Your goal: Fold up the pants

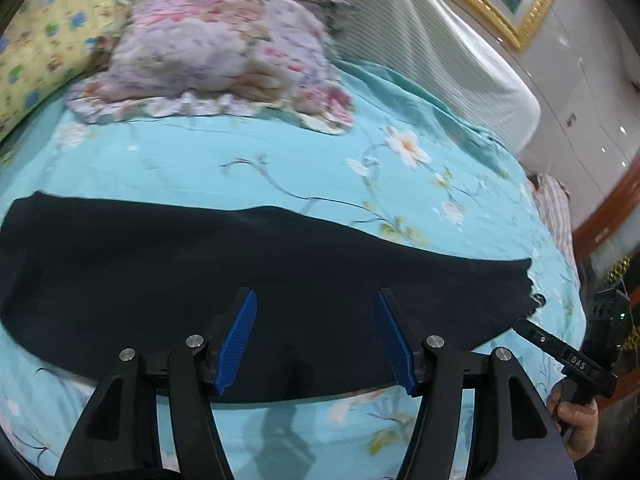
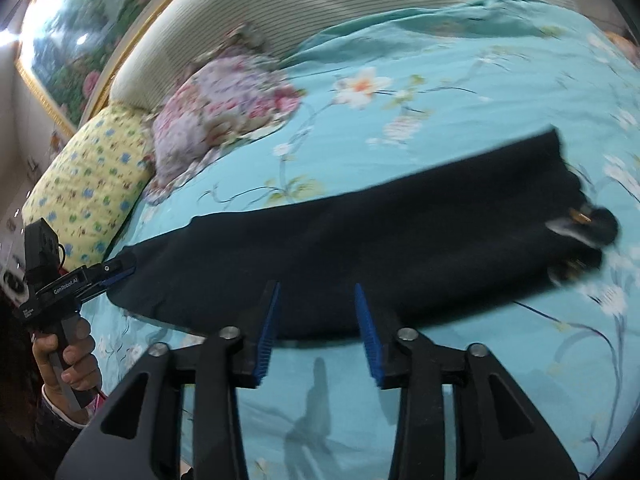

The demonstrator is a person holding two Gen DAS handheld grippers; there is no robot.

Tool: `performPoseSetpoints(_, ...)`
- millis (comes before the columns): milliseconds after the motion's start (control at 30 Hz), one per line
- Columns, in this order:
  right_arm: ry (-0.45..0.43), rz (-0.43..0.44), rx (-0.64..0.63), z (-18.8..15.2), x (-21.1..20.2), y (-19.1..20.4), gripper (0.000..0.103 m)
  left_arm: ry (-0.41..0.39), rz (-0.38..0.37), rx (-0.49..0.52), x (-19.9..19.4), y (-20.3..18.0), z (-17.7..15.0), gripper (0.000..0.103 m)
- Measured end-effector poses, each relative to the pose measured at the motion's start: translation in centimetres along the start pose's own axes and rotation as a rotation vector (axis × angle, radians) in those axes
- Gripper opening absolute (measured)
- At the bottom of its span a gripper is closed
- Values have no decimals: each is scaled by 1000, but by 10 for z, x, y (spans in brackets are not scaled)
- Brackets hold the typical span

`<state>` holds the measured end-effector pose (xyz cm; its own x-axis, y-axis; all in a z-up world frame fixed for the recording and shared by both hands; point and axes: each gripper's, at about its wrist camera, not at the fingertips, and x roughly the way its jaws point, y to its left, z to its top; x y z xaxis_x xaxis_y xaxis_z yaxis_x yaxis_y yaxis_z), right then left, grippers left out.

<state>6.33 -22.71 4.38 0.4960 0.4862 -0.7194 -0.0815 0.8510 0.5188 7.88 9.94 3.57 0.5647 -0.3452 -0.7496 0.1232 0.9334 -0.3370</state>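
Hovering both grippers over pants (image 1: pixel 240 280), black, laid lengthwise across teal floral sheet (image 1: pixel 280 152). Left gripper (image 1: pixel 316 336) spread wide, nothing between pads. Right gripper (image 2: pixel 316 332) also spread, holding nothing. Floral pillow (image 1: pixel 216 52) far side, yellow pillow (image 1: pixel 48 48) beside it.

"das" in white letters on black side bar of right gripper (image 1: pixel 520 326), seen from left wrist view, near right edge. "genrobot.ai" in white on black body of left gripper (image 2: pixel 120 274), seen from right wrist view, at left edge. smaller white print lower on same body, near handle, too small and blurred to read. no other readable text, numbers or signs anywhere in either view.
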Motion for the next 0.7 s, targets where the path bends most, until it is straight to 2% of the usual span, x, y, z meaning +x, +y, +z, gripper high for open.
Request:
performPoseSetpoints(300,-46,-54,151,-13,-28,-55,45,61,-60,131,32,-62,13,64)
performPoseSetpoints(433,-68,-65,204,-15,-36,-71,52,86,-97,157,43,-83,16,68)
performPoseSetpoints(700,-110,-74,274,-14,-45,-94,54,141,-128,233,75,-124,23,68)
